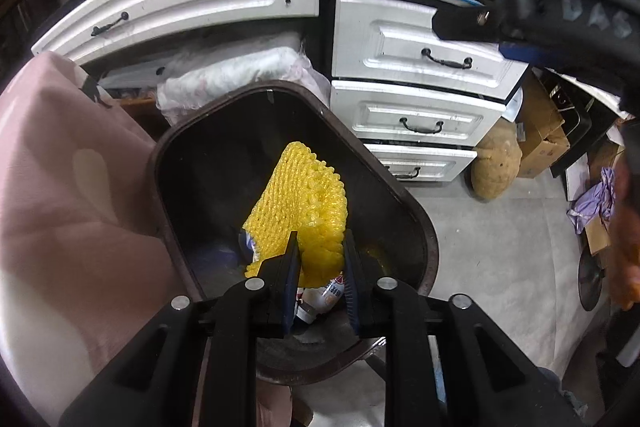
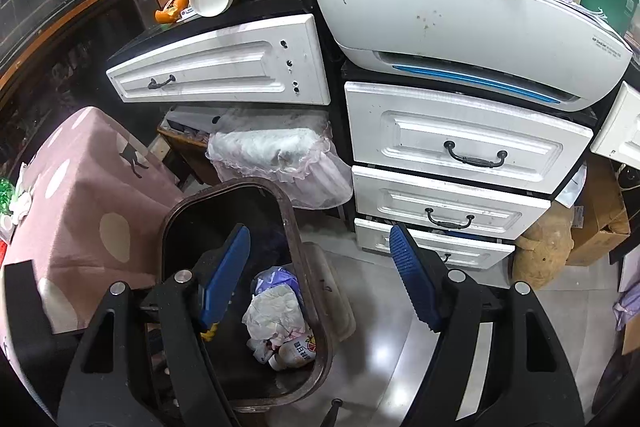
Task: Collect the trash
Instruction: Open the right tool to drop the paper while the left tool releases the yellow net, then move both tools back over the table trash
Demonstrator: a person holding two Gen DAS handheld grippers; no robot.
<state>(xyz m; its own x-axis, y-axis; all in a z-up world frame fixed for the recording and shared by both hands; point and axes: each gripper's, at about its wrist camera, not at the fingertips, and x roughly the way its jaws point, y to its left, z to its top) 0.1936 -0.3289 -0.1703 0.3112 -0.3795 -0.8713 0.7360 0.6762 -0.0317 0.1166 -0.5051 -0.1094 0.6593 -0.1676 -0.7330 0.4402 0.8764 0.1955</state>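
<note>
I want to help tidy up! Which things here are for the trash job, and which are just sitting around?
For the job:
- yellow foam net, pinched in the left gripper
- brown trash bin
- crumpled paper and small bottle inside it
- right gripper, open and holding nothing

Just lying about:
- printer
- white drawers
- pink cloth
- cardboard box

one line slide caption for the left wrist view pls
Left tongs hold a yellow foam net over the open dark trash bin.

Yellow foam net (image 1: pixel 304 211) — knobbly; bin (image 1: pixel 416 223) — smooth plastic.
</note>
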